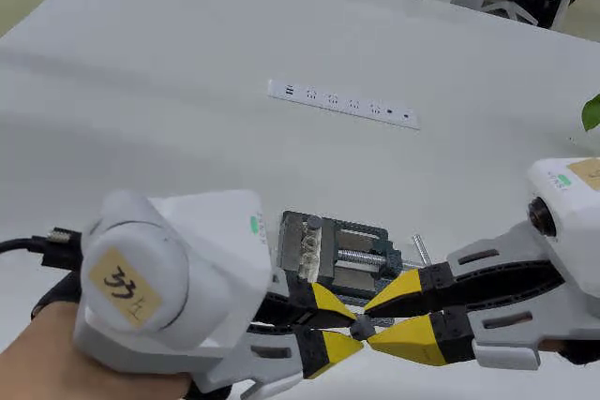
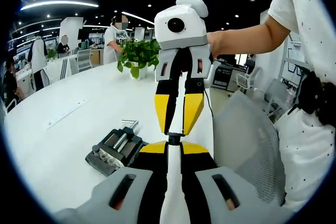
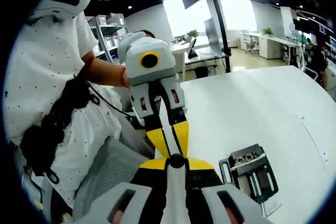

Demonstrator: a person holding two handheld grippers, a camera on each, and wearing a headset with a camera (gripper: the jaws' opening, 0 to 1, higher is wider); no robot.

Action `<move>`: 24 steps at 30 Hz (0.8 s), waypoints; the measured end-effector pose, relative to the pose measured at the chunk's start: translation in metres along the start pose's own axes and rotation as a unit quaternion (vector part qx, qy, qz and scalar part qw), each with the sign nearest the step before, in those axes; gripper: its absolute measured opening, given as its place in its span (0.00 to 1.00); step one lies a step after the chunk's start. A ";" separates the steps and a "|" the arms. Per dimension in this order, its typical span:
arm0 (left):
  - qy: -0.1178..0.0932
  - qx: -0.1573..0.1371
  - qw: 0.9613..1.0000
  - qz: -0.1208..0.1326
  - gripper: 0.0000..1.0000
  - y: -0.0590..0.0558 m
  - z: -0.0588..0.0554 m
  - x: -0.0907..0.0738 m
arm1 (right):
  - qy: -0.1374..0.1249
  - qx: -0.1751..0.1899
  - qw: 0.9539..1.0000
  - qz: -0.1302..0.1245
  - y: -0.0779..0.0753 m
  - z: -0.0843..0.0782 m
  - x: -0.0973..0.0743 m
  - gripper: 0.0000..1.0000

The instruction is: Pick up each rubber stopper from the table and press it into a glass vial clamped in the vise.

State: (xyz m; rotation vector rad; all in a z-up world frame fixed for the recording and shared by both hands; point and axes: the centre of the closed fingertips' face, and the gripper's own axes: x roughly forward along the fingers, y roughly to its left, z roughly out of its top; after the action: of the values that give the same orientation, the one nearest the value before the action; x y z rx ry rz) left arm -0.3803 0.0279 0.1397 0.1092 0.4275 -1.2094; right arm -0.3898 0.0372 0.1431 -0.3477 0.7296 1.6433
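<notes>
Closest to the person's head is the big white body of the left tongs (image 1: pixel 351 327), held in a hand (image 1: pixel 52 358) at the low left. It has a round cap with a sticker on it. The right tongs (image 1: pixel 372 327) come in from the other side. Their yellow tips meet nose to nose over the white table (image 1: pixel 187 91).

Between the four tips sits one small dark stopper (image 1: pixel 361 327). Both tongs are squeezed almost shut, with only a thin gap left, and both pinch the stopper, one from each side. In the right gripper view the stopper (image 3: pixel 177 161) looks like a little round ball right at the tips. It is up in the air, not on the table.

Just behind the stopper, a bit farther from the person, is the grey vise (image 1: pixel 367 274). It lies flat on the table. The stopper is near it but does not touch it. A few clear glass vials (image 1: pixel 309 250) stand in a row in the vise's mouth, clamped tight. I cannot tell if any vial has a stopper in it.

Farther back on the table lies a long white power strip (image 1: pixel 342 103). In the left gripper view a green plant (image 2: pixel 137 53) stands at the far end of the table, and the person's white dotted shirt (image 2: pixel 304 51) is on the right.
</notes>
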 end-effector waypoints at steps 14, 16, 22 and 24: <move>-0.001 0.001 1.000 -0.012 0.05 -0.003 0.000 -0.002 | 0.002 -0.007 1.000 0.008 0.004 0.000 0.000 0.07; 0.000 -0.001 1.000 -0.014 0.05 -0.003 -0.001 -0.002 | 0.003 -0.010 1.000 0.010 0.005 0.000 0.001 0.07; -0.003 -0.004 1.000 -0.015 0.05 -0.003 0.000 -0.002 | 0.002 -0.011 1.000 0.008 0.004 0.000 0.000 0.07; -0.003 -0.004 1.000 -0.016 0.05 -0.003 0.000 -0.002 | 0.002 -0.012 1.000 0.008 0.004 0.000 0.001 0.07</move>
State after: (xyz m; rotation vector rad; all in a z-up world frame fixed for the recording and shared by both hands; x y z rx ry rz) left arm -0.3835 0.0281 0.1407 0.0920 0.4302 -1.2381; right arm -0.3935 0.0376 0.1440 -0.3638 0.7175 1.6676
